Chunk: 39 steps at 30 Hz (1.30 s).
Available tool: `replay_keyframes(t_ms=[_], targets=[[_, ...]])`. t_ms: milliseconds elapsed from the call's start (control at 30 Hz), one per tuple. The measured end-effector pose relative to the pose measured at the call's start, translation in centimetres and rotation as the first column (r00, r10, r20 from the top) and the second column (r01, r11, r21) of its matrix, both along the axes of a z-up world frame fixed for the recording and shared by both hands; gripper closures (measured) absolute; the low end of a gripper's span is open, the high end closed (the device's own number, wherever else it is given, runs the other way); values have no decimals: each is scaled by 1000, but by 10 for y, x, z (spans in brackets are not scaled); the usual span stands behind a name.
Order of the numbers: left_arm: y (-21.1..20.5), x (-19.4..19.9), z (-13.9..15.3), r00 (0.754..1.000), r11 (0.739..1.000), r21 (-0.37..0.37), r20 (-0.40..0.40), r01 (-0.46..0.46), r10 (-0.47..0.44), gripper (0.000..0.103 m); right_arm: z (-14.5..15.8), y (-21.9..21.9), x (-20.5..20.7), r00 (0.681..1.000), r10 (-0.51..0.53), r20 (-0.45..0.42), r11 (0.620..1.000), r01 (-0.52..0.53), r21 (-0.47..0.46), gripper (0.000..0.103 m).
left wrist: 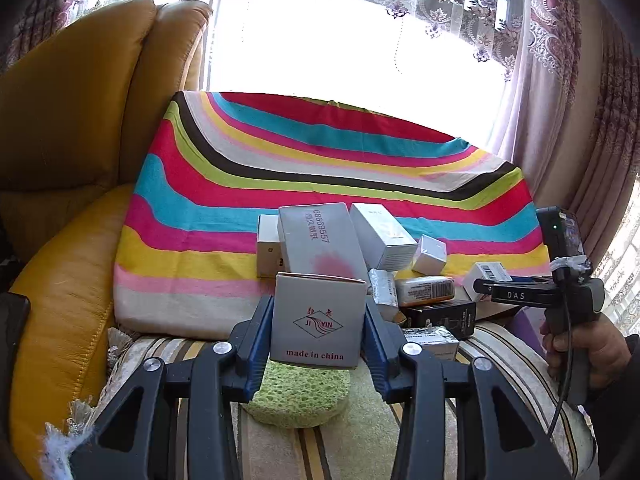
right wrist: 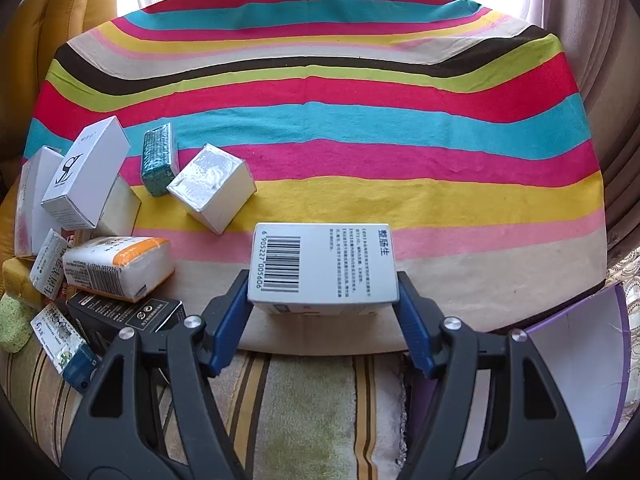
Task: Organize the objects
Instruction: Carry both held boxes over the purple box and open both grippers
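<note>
My left gripper (left wrist: 318, 332) is shut on a grey "JI YIN" box (left wrist: 318, 320), held upright above a green sponge (left wrist: 300, 396). Behind it lies a heap of small boxes: a tall grey box (left wrist: 316, 240), a white box (left wrist: 382, 240), a small white cube (left wrist: 430, 255) and a black box (left wrist: 440, 316). My right gripper (right wrist: 323, 300) is shut on a white barcode box (right wrist: 324, 264), held flat over the near edge of the striped cushion (right wrist: 360, 140). The heap also shows at the left of the right wrist view, with an orange-labelled pack (right wrist: 120, 268) and a teal box (right wrist: 160, 158).
A yellow leather armchair (left wrist: 80, 140) stands at the left. The striped cushion (left wrist: 320, 168) leans up behind the heap. A purple-edged white sheet (right wrist: 580, 380) lies at the right. The other gripper and the hand holding it (left wrist: 576, 312) are at the right of the left view.
</note>
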<state>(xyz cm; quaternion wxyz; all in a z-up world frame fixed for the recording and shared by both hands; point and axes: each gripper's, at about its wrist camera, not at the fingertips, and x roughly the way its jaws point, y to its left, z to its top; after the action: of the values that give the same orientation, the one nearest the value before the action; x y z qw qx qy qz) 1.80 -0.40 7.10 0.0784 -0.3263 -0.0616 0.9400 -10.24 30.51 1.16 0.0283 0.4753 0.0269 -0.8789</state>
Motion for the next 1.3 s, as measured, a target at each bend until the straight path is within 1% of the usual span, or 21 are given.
replay_keyframes(t_ms=[167,333,467,633,800,1000,1100,1200,1300], targets=[[28,0,0,998,998,2,3,68,-68,60,11,8,17,999,-26,-41,1000,25,-18,31],[60,0,0,988,988,-4,10,157,-157,60,23,27,48,994,-75,-79,996,71,-52,31],[89,-1,0,972,971,-16,15,237,-236,60,29,51,77,988,-124,-90,990,118,-73,31],[129,-6,-2,939,939,-19,43,343,-342,60,29,85,111,978,-193,-84,978,185,-91,31],[176,-6,-4,891,891,-43,70,453,-449,60,25,114,140,965,-248,-81,967,242,-78,31],[233,-1,-5,815,815,-54,104,577,-571,60,20,146,162,946,-318,-62,946,313,-82,31],[258,1,-8,781,781,-57,123,622,-613,60,17,156,170,936,-347,-61,936,342,-80,31],[282,6,-7,741,741,-58,128,669,-659,60,17,167,178,926,-374,-56,925,369,-87,31],[302,10,-6,710,709,-63,133,702,-691,59,18,179,185,913,-405,-55,912,398,-99,31]])
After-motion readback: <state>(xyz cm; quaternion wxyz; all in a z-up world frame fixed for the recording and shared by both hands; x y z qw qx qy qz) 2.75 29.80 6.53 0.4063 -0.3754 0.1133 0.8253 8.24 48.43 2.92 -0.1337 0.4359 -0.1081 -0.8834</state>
